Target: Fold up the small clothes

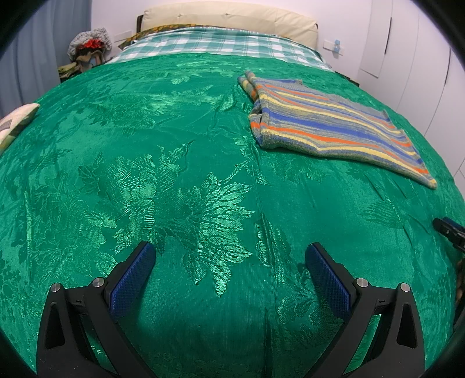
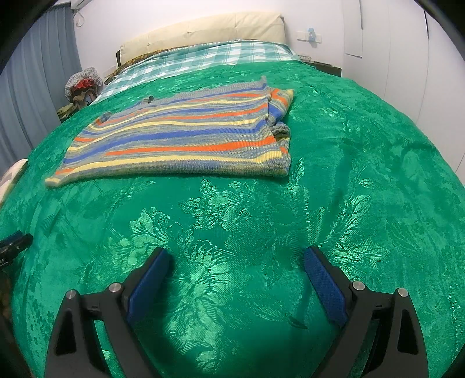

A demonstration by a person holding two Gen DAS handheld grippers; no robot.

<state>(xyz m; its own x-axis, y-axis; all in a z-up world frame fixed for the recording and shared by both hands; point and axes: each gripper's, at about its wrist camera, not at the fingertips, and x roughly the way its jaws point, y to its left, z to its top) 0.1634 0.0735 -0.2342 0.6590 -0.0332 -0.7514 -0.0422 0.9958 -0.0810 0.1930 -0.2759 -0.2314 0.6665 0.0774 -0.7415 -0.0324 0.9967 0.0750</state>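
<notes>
A striped knit sweater [image 1: 334, 125] in blue, orange, yellow and grey lies flat on the green bedspread [image 1: 174, 174], its sleeve folded in along one side. It lies ahead and to the right in the left wrist view, ahead and to the left in the right wrist view [image 2: 186, 136]. My left gripper [image 1: 229, 256] is open and empty, low over bare bedspread, well short of the sweater. My right gripper [image 2: 237, 258] is open and empty, also short of the sweater. Each gripper's tip shows at the edge of the other's view, the right [image 1: 449, 229] and the left [image 2: 14, 244].
A checked green and white sheet [image 1: 215, 43] and a cream headboard [image 1: 232, 16] lie at the far end. A pile of clothes [image 1: 87, 49] sits at the back left by a curtain. A pale cushion [image 1: 14, 122] lies at the left edge. White wardrobe doors [image 1: 421, 58] stand right.
</notes>
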